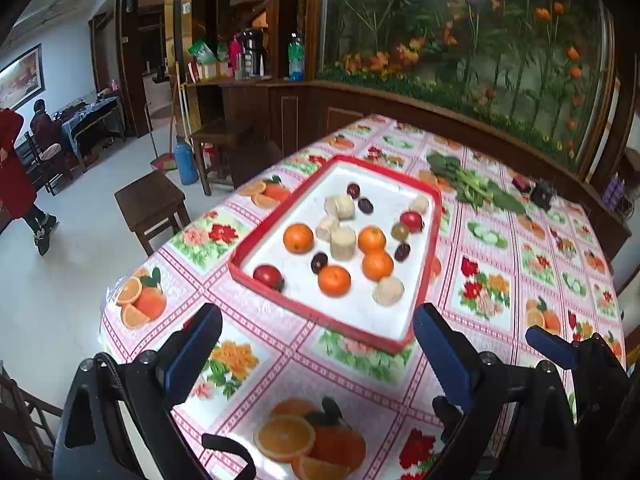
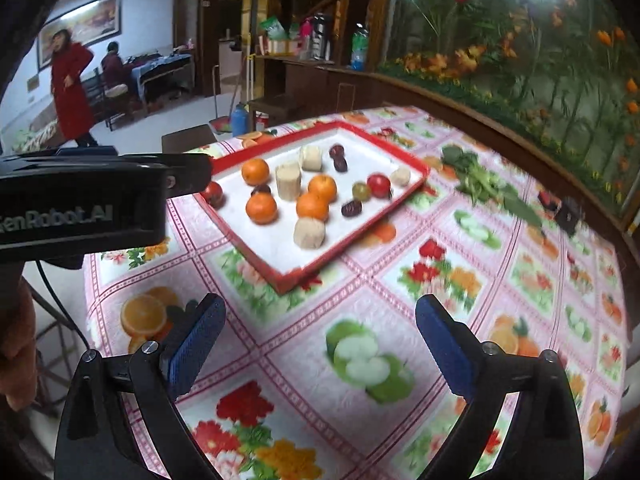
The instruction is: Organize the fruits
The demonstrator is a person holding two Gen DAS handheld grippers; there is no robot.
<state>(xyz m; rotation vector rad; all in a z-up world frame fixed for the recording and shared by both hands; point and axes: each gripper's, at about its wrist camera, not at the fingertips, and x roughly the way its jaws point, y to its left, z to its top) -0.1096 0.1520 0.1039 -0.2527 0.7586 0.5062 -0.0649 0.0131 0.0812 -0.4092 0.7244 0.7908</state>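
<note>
Home dining room, oilcloth-covered table (image 1: pixel 500 240), wooden stools (image 1: pixel 152 204)

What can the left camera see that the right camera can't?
Only the left wrist view shows the brown stool on the floor and the right tongs poking in at its right edge.

Only the right wrist view shows the printed green apple on the tablecloth and the black body of the left tool, which hides one corner of the tray.

Both show the red tray with four oranges, the leafy greens, and open, empty tongs in front.
</note>
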